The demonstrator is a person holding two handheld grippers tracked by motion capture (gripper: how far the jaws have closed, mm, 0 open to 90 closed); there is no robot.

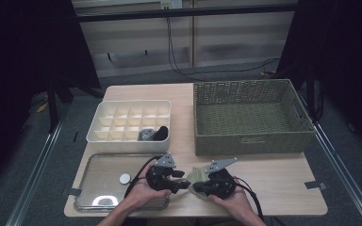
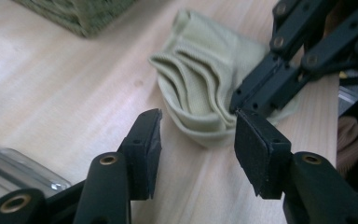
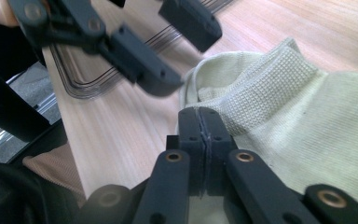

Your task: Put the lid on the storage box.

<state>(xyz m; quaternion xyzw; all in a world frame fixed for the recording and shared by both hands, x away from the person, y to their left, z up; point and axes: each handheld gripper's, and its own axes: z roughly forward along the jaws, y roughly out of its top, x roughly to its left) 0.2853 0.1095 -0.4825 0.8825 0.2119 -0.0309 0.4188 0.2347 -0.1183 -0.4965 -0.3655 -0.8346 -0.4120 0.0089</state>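
A pale green knitted sock lies folded near the table's front edge, between my two grippers. My right gripper is shut on the sock's ribbed edge, jaws pressed together with fabric between them. My left gripper stands open right in front of the sock's rounded fold, one jaw on each side, apart from the cloth. In the high view the left gripper comes in from the left and the right gripper from the right. A hand holds each one.
A green wicker basket stands at the back right. A white divided box at the back left holds dark rolled items. A clear tray with a small white disc lies at the front left, close to my left hand.
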